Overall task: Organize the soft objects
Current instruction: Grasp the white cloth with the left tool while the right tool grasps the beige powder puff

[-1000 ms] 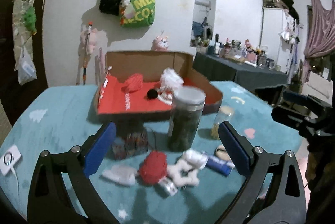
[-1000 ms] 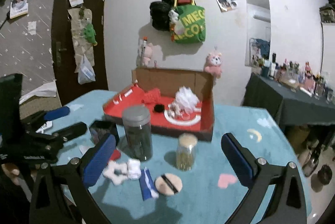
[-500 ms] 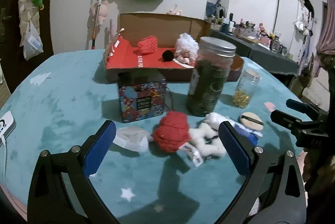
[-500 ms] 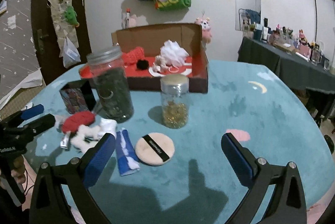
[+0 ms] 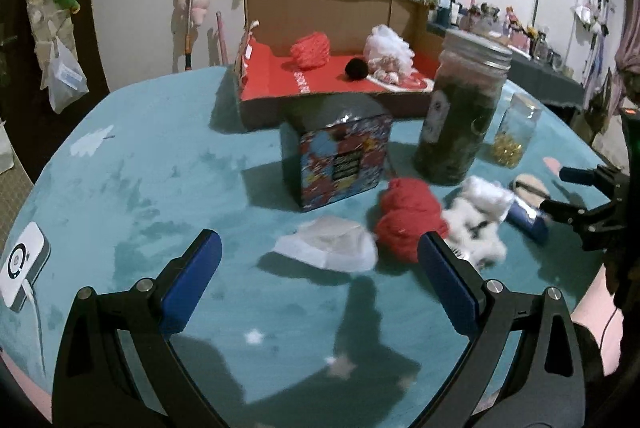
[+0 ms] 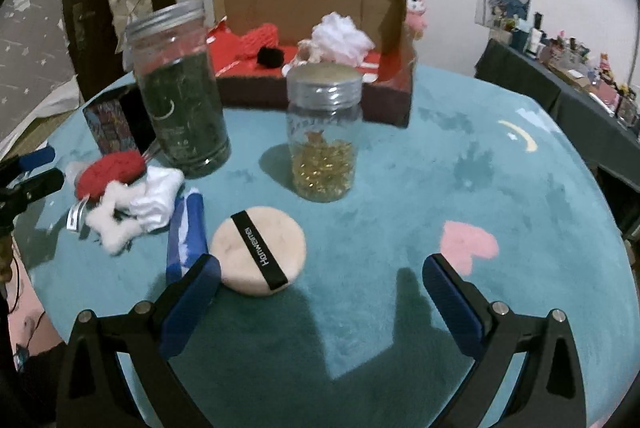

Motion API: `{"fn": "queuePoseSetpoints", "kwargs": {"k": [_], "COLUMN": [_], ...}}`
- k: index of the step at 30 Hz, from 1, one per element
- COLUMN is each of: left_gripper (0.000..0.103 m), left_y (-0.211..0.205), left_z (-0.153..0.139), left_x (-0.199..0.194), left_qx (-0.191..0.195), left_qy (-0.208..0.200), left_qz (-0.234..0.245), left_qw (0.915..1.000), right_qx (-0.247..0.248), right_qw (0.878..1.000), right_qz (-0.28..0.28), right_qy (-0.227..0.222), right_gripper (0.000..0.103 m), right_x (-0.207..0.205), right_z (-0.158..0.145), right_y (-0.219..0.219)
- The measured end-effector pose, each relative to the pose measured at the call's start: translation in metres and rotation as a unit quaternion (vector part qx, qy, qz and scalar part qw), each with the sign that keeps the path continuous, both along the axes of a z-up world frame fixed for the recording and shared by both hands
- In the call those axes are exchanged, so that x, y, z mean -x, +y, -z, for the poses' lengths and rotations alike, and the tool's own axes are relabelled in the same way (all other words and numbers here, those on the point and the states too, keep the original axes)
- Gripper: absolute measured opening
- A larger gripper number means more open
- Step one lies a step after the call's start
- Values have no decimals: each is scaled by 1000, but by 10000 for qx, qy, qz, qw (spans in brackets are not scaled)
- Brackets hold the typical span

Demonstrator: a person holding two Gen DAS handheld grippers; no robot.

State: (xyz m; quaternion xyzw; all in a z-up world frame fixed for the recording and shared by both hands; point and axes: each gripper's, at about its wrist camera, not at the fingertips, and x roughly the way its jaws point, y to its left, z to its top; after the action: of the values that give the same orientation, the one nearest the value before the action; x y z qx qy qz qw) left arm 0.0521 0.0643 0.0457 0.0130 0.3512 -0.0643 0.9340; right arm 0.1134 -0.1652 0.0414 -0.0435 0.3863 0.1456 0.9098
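On the teal table lie a white soft piece (image 5: pixel 328 246), a red knitted item (image 5: pixel 408 218) (image 6: pixel 110 170), a white fluffy star (image 5: pixel 476 220) (image 6: pixel 120 216), a blue-white roll (image 6: pixel 186 228) and a round powder puff (image 6: pixel 258 250). My left gripper (image 5: pixel 318 278) is open and empty, just short of the white piece and red item. My right gripper (image 6: pixel 320 290) is open and empty, its left finger beside the puff. A cardboard box with red lining (image 5: pixel 280 76) (image 6: pixel 392 40) at the back holds a red knit, a black pompom and white fluff.
A tall dark jar (image 5: pixel 460 112) (image 6: pixel 180 92), a small jar of gold beads (image 6: pixel 324 136) (image 5: pixel 514 134) and a colourful printed box (image 5: pixel 340 156) stand mid-table. A white device with a cable (image 5: pixel 22 264) lies at the left edge. The right gripper shows in the left wrist view (image 5: pixel 576 196).
Both grippers have come lower and closer to the items on the table. The objects have not moved. Both stay open.
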Motion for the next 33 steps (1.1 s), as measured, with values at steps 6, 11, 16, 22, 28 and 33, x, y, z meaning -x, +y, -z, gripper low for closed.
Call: {"fn": "queuePoseSetpoints", "kwargs": {"k": [6, 11, 16, 22, 28, 33], "left_gripper": [100, 100, 99, 45, 26, 24], "left_y": [9, 12, 3, -9, -6, -1], "left_z": [14, 20, 19, 24, 22, 19], "left_x": [-12, -24, -29, -27, -23, -22], "left_qx": [-50, 71, 16, -144, -80, 70], "left_qy": [340, 464, 393, 407, 349, 354], "left_qz": [38, 109, 322, 695, 694, 629], "left_qw": [9994, 9988, 9987, 9966, 9969, 9974], "right_qx": [-73, -91, -182, -242, -343, -505], "right_qw": [9995, 9995, 9994, 9983, 9978, 9972], "right_qz": [-248, -263, -249, -527, -553, -538], "right_qy": [183, 120, 159, 24, -80, -103], "right_gripper": [103, 103, 91, 51, 36, 23], "right_x": [-7, -10, -14, -8, -3, -2], "right_z": [6, 3, 4, 3, -2, -8], "right_y": [11, 17, 16, 23, 23, 20]}}
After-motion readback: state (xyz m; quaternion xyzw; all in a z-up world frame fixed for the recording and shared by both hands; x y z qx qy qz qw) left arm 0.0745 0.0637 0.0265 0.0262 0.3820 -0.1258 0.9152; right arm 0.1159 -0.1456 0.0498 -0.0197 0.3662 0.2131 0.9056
